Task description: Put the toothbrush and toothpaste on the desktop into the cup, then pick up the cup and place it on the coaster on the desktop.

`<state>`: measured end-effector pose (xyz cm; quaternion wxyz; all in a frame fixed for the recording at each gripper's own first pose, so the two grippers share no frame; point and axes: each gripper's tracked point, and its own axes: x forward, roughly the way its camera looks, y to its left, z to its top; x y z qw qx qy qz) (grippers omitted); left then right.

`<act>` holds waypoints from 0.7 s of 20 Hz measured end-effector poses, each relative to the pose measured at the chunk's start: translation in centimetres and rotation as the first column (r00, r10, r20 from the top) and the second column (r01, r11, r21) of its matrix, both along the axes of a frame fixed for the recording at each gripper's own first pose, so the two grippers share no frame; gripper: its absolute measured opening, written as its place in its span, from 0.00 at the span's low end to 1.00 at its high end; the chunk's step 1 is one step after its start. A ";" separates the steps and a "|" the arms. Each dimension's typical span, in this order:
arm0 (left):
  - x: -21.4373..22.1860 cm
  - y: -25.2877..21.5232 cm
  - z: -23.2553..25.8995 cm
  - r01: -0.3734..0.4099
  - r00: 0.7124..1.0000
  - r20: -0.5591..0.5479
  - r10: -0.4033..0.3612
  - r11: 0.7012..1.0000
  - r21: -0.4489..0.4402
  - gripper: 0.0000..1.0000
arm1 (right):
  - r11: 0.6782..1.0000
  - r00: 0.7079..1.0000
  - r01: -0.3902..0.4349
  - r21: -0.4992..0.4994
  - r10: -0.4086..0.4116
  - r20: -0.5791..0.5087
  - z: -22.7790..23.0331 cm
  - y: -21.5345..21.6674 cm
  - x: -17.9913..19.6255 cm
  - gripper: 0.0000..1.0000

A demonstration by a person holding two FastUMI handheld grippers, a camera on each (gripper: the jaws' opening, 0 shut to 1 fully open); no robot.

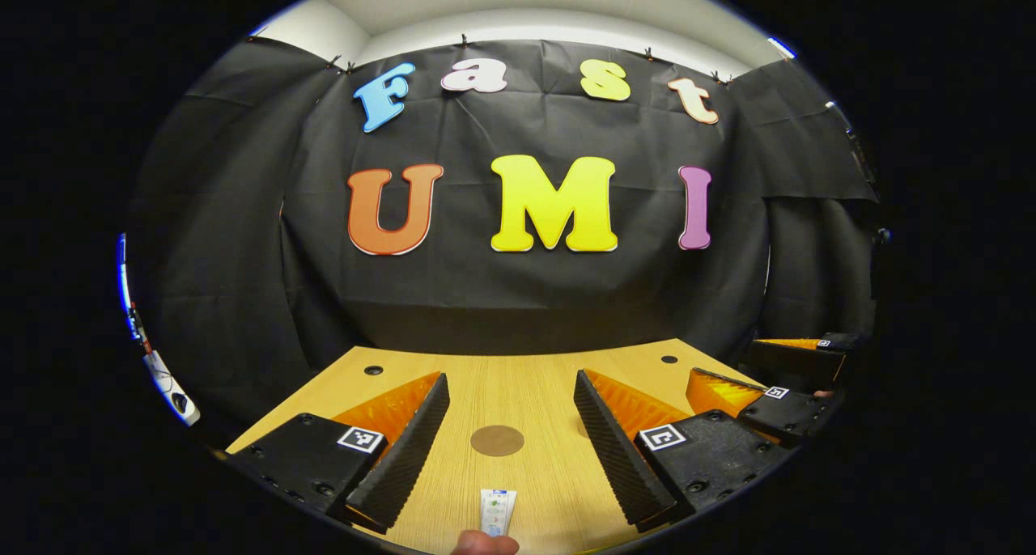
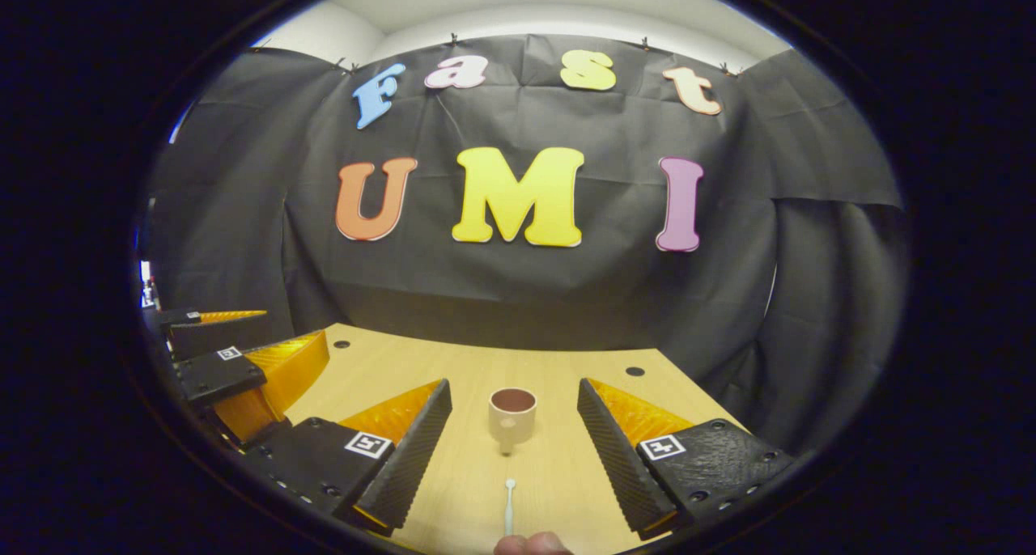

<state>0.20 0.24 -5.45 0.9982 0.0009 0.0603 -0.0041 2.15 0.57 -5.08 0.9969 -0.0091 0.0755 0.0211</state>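
In the left gripper view, a round brown coaster [image 1: 497, 440] lies on the wooden desktop [image 1: 518, 377] between my left gripper's [image 1: 511, 446] open fingers. A white toothpaste tube [image 1: 497, 510] lies nearer, below the coaster. The right gripper [image 1: 777, 377] shows at the right edge, open. In the right gripper view, a beige cup [image 2: 511, 413] stands upright ahead, between my right gripper's [image 2: 511, 450] open fingers. A white toothbrush [image 2: 509, 505] lies lengthwise in front of the cup. The left gripper [image 2: 243, 361] sits at the left edge, open.
The desktop has small dark holes [image 1: 373, 370] near its far corners. Black cloth walls close off the back and sides. A fingertip [image 1: 484, 544] shows at the bottom edge of the left gripper view, and another fingertip [image 2: 530, 545] in the right gripper view.
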 end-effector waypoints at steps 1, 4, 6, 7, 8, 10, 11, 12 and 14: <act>-0.2 0.1 -0.7 -0.003 1.000 -0.014 0.003 1.000 0.004 0.99 | 1.000 1.000 0.001 -0.006 -0.001 -0.019 -0.9 0.0 0.1 0.95; -0.8 0.2 -3.2 -0.002 0.998 -0.070 0.004 1.000 0.022 0.99 | 1.000 0.996 -0.009 -0.014 0.007 -0.089 -4.0 -0.3 -0.4 0.92; -1.4 0.2 -5.3 0.005 0.993 -0.121 -0.001 0.999 0.034 0.99 | 1.000 0.988 -0.018 -0.012 0.016 -0.153 -6.1 -0.2 -0.6 0.95; -1.8 0.2 -6.4 0.008 0.989 -0.148 -0.002 0.999 0.038 0.99 | 1.000 0.981 -0.022 -0.012 0.020 -0.191 -7.3 -0.1 -0.7 0.95; -2.2 0.3 -7.4 0.010 0.985 -0.174 -0.003 0.999 0.041 0.99 | 1.000 0.974 -0.022 -0.014 0.019 -0.225 -8.5 -0.1 -0.8 0.99; -3.1 0.6 -9.6 0.015 0.973 -0.230 -0.004 0.999 0.045 0.99 | 1.000 0.959 -0.021 -0.023 0.014 -0.285 -10.7 -0.3 -1.0 0.99; -3.4 0.6 -10.5 0.017 0.967 -0.255 -0.006 0.999 0.043 0.99 | 0.999 0.949 -0.023 -0.030 0.013 -0.315 -11.7 -0.3 -1.1 0.99; -3.8 0.7 -11.6 0.020 0.960 -0.280 -0.007 0.999 0.042 0.99 | 0.999 0.939 -0.026 -0.037 0.012 -0.344 -12.8 -0.3 -1.0 0.99; -4.1 1.0 -13.2 0.023 0.946 -0.324 -0.007 0.999 0.043 0.99 | 0.998 0.917 -0.034 -0.044 0.013 -0.400 -14.7 -0.1 -1.1 0.99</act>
